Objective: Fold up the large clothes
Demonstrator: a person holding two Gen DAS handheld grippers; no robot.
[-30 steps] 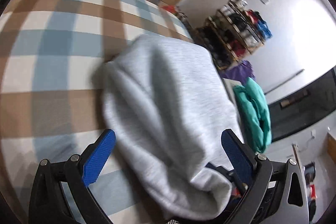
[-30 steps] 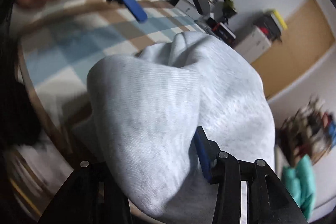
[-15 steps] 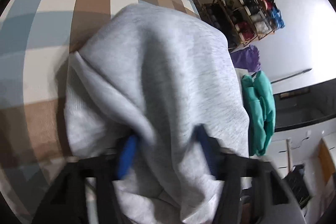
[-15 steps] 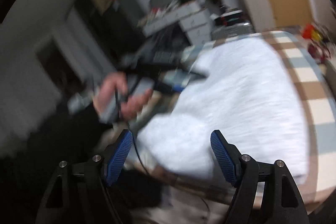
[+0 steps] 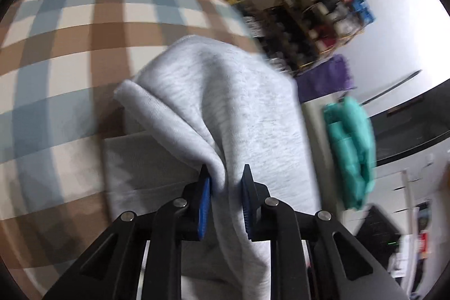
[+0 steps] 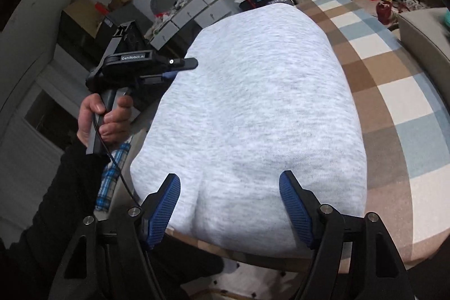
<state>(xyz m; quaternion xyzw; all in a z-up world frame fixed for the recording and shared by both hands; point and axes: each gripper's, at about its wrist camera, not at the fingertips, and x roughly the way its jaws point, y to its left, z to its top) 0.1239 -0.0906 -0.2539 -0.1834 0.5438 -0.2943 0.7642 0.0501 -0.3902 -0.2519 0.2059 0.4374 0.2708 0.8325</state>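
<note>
The grey garment (image 6: 253,108), a soft heathered knit with a fleecy nap, lies folded into a rounded slab on the checked cloth (image 6: 393,92) of blue, tan and cream squares, filling the middle of the right wrist view from 6 toward 12 o'clock. The left gripper (image 5: 225,187) has just been closing and now pinches a bunched ridge of that knit between its ribbed blue pads (image 5: 204,204), the fabric rising in a thick rolled fold toward 10 o'clock. The right gripper (image 6: 229,205) stands apart, its jaws having just been opening; its textured blue fingers (image 6: 166,210) flank the garment's near hem without pressing it. At 9 o'clock a hand (image 6: 104,120) in a black sleeve grips the left tool's handle. A crumpled teal cloth (image 5: 351,151) hangs at 3 o'clock in the left wrist view.
</note>
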